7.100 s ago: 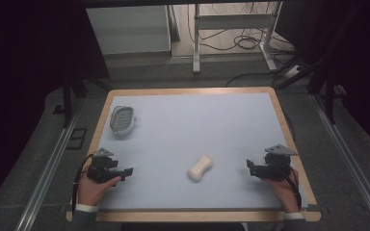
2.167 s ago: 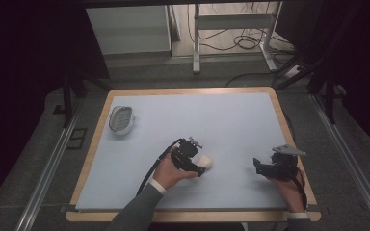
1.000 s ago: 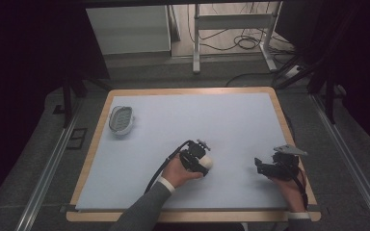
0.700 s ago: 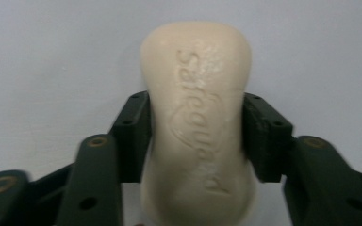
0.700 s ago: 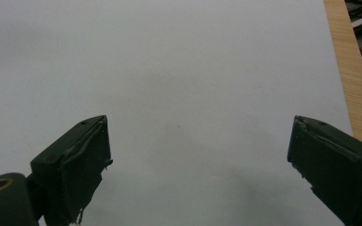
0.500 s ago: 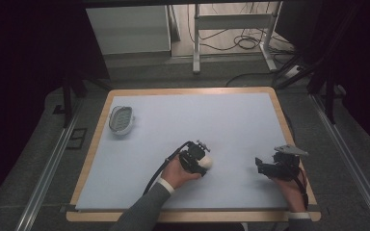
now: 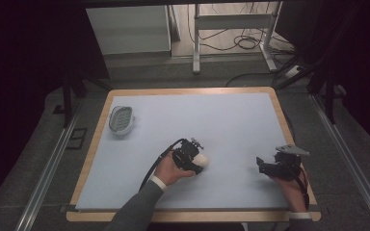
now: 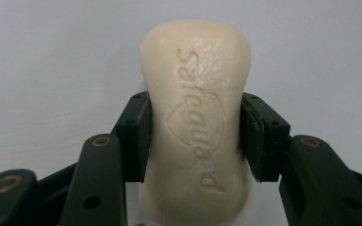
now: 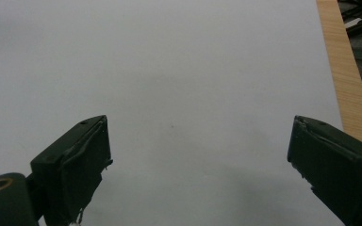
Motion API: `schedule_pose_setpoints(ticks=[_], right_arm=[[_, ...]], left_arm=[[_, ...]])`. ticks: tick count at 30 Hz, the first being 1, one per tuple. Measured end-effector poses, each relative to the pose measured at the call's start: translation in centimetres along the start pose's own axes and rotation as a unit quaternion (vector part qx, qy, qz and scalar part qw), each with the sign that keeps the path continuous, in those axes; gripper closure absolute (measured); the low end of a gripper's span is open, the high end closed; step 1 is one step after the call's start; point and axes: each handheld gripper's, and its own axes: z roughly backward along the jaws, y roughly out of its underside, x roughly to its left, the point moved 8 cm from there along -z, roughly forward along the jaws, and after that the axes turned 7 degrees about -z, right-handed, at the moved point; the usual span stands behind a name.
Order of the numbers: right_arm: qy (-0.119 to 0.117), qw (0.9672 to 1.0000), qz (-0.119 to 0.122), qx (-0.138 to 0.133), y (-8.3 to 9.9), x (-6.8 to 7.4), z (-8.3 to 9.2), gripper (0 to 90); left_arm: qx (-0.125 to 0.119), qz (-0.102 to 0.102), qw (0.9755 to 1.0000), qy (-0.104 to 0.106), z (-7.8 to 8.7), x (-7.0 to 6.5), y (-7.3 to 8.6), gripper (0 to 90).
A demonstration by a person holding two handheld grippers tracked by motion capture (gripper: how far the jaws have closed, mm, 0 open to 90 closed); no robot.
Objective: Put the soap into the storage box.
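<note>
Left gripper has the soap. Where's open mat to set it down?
Bare mat runs from the soap dish across the far half to the table's right rim, and between the soap and the right gripper. It is crowded at the left gripper.

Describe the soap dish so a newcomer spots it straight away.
Start from the wood-edged table with its pale blue top. Go to its far left corner: the soap dish sits there alone, an oval, ridged grey tray. It lies bare, away from the cream soap bar clamped in the left gripper.
</note>
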Motion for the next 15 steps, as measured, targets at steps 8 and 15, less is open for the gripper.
schedule_pose_setpoints(ticks=[8, 15], right_arm=[[0.000, 1.0000, 0.000, 0.001, 0.0, 0.0, 0.0, 6.4], [-0.001, 1.0000, 0.001, -0.001, 0.0, 0.1, 0.0, 6.4]], left_arm=[[-0.020, 0.010, 0.9997, -0.004, 1.6, 1.2, 0.2, 49.5], [-0.024, 0.018, 0.9995, -0.007, 2.5, 2.1, 0.5, 49.5]])
